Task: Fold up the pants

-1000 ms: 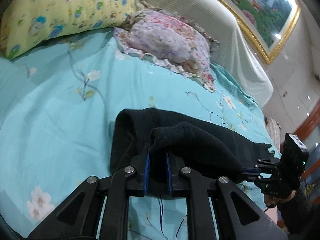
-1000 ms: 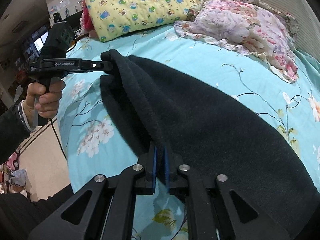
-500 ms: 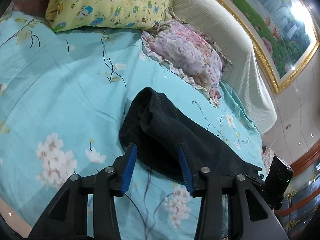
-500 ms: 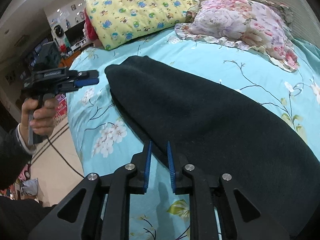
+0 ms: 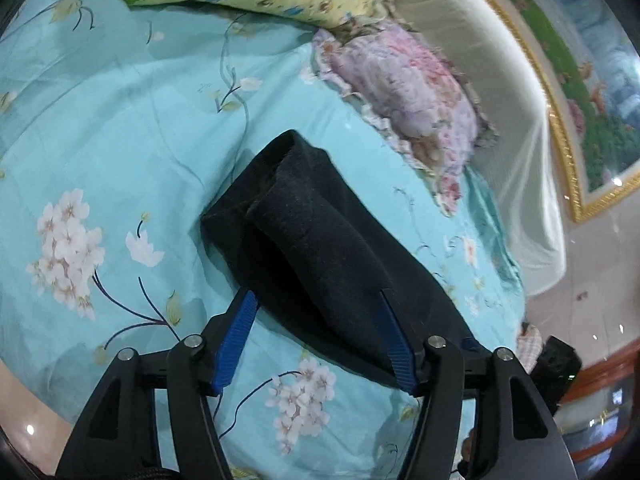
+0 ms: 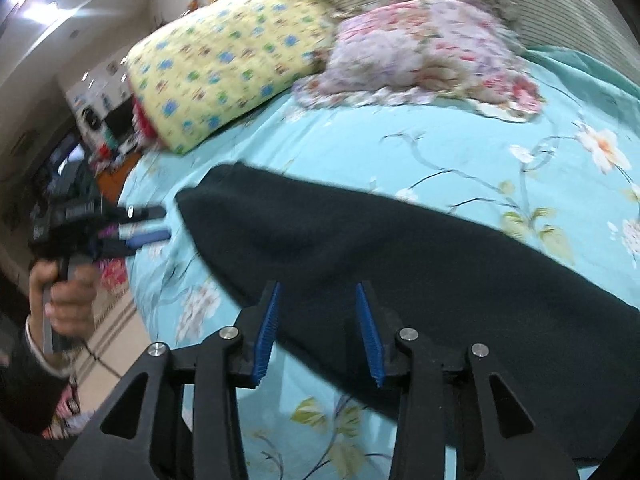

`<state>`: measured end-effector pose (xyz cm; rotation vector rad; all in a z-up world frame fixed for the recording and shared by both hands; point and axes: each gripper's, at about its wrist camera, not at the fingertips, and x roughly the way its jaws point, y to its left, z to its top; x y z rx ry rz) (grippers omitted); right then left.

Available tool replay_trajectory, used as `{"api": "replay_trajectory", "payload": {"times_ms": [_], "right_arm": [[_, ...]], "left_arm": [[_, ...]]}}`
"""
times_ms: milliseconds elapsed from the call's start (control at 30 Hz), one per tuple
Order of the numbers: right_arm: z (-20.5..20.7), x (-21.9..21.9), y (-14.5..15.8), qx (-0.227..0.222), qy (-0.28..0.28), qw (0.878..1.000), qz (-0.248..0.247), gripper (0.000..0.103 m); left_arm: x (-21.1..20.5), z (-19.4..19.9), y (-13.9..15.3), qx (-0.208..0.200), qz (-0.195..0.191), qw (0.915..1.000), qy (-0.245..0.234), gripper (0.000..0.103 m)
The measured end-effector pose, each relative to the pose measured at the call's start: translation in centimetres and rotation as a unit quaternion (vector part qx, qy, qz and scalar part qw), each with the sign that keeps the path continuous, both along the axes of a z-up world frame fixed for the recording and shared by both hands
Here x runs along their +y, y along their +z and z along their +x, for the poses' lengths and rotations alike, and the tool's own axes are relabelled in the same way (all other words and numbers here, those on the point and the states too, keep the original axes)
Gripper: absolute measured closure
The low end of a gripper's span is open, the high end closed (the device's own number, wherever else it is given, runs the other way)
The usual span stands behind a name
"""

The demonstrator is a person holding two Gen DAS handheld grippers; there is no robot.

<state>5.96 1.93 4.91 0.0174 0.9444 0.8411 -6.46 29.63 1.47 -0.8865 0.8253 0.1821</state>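
Black pants (image 5: 312,232) lie folded in a long band on the turquoise flowered bedsheet (image 5: 120,128), their near end doubled over. My left gripper (image 5: 316,294) hovers just short of that end. Its jaws are opening, and the blue pads (image 5: 236,336) stand apart from the cloth. In the right wrist view the pants (image 6: 400,248) run from centre to lower right. My right gripper (image 6: 318,285) hangs over their near edge with its jaws opening and its pads clear of the fabric. At the far left, the left gripper (image 6: 162,224) is held in a hand (image 6: 64,292).
A yellow patterned pillow (image 6: 224,60) and a pink floral pillow (image 6: 424,44) lie against the pale headboard (image 5: 480,92). A gold-framed painting (image 5: 592,80) hangs above. The bed's edge drops to a tiled floor (image 6: 108,340) on the left.
Both grippers, shut on the pants a second ago, have let go and drawn back with their jaws widening. The pants now lie flat on the bed.
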Motion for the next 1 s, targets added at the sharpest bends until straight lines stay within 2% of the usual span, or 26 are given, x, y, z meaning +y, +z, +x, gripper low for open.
{"api": "replay_trajectory", "payload": {"times_ms": [167, 300, 467, 533, 700, 900, 1000], "right_arm": [[2.8, -1.9, 0.7, 0.001, -0.050, 0.999, 0.014, 0.063], [5.4, -2.3, 1.3, -0.002, -0.072, 0.997, 0.024, 0.063], [9.7, -2.3, 0.9, 0.006, -0.083, 0.996, 0.017, 0.063], [11.6, -1.9, 0.0, 0.021, -0.084, 0.996, 0.000, 0.063], [14.1, 0.1, -2.9, 0.051, -0.049, 0.996, -0.051, 0.063], [13.0, 3.5, -4.6, 0.057, 0.031, 0.995, -0.078, 0.063], [11.9, 4.7, -5.3, 0.052, 0.067, 0.991, -0.108, 0.063]], "left_arm": [[-0.4, 2.0, -0.6, 0.044, 0.016, 0.9987, 0.022, 0.032], [-0.1, 2.9, -2.2, 0.076, 0.007, 0.9962, 0.043, 0.032], [0.8, 3.0, -3.9, 0.078, -0.023, 0.9950, 0.059, 0.032], [1.0, 3.0, -4.1, 0.071, -0.021, 0.9955, 0.059, 0.032], [0.8, 3.5, -4.1, 0.069, -0.001, 0.9964, 0.049, 0.032], [0.8, 3.8, -4.1, 0.064, 0.010, 0.9973, 0.036, 0.032], [1.0, 3.8, -4.3, 0.058, 0.008, 0.9978, 0.031, 0.032]]}}
